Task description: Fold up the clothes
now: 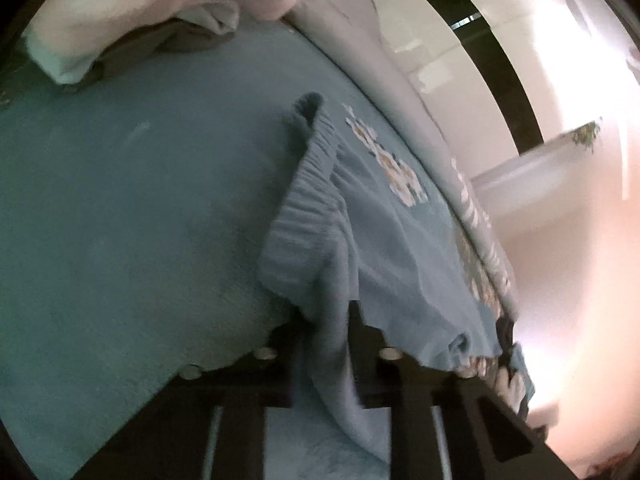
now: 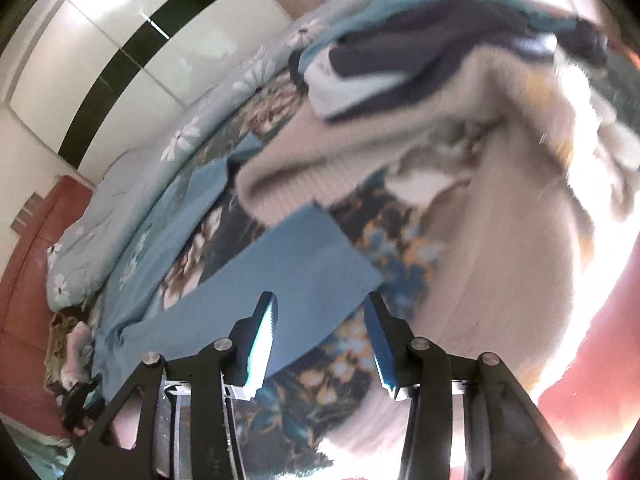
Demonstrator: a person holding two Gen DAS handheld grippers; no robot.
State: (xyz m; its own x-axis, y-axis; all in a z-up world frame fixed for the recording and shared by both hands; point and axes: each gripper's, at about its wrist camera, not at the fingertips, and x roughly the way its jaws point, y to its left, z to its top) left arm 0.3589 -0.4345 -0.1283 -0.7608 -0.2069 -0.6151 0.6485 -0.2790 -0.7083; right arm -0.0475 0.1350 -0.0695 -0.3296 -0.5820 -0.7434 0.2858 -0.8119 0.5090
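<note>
The bed (image 1: 120, 200) takes up most of what there is to see, covered on this side by a plain blue sheet, with a floral quilt (image 2: 384, 240) in dark blue, orange and white spread across the other part. A pale blue duvet with white daisies (image 2: 120, 200) is bunched along the far edge of the bed, next to white wardrobe doors with a dark stripe (image 2: 132, 72).

On top of the quilt sits a heap of clothes: a large cream knitted garment (image 2: 460, 200) sprawls across it, and above that lies a dark navy piece with white (image 2: 420, 52). From the left side, a pink and white garment (image 1: 140, 4) rests at the far edge of the blue sheet, with a dark grey piece under it.

The blue garment (image 1: 360, 248), with a gathered elastic waistband, lies on the bed with one end raised up off the sheet. The left tongs (image 1: 328, 356) are closed on that raised end, the cloth pinched between the two black fingers and hanging down between them.

The right tongs (image 2: 320, 336) hover just above the bed with their jaws wide apart and nothing between them; their ribbed pads (image 2: 264, 340) face each other over a flat blue panel of cloth (image 2: 280, 280), which lies spread on the floral quilt.
</note>
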